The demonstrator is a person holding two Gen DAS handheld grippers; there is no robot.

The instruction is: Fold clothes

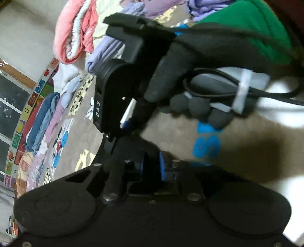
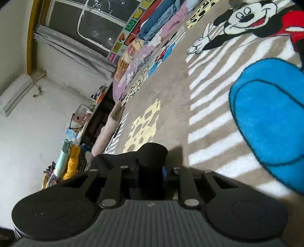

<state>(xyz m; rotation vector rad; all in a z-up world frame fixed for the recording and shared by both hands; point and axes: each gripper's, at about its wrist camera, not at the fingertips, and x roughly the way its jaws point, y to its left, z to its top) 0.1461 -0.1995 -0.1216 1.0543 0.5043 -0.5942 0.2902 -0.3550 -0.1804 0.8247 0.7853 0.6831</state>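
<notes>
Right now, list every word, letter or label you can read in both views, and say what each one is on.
"DAS": white letters on the black body of the other gripper, held by a gloved hand.
"U": on a tile of the alphabet border mat.
"M": on a tile of the same border mat.
Other mat tiles: too small or blurred to read.
Cartoon mouse rug: picture only, no text.

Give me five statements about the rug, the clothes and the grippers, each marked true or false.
1. The rug shows a cartoon mouse. True.
2. The right gripper holds a shirt. False: nothing is between its fingers.
3. A gloved hand grips the other gripper's handle in the left wrist view. True.
4. The clothes along the rug's edge are all white. False: blue, pink and lilac show.
5. The left gripper clamps a towel. False: it holds no cloth.
</notes>
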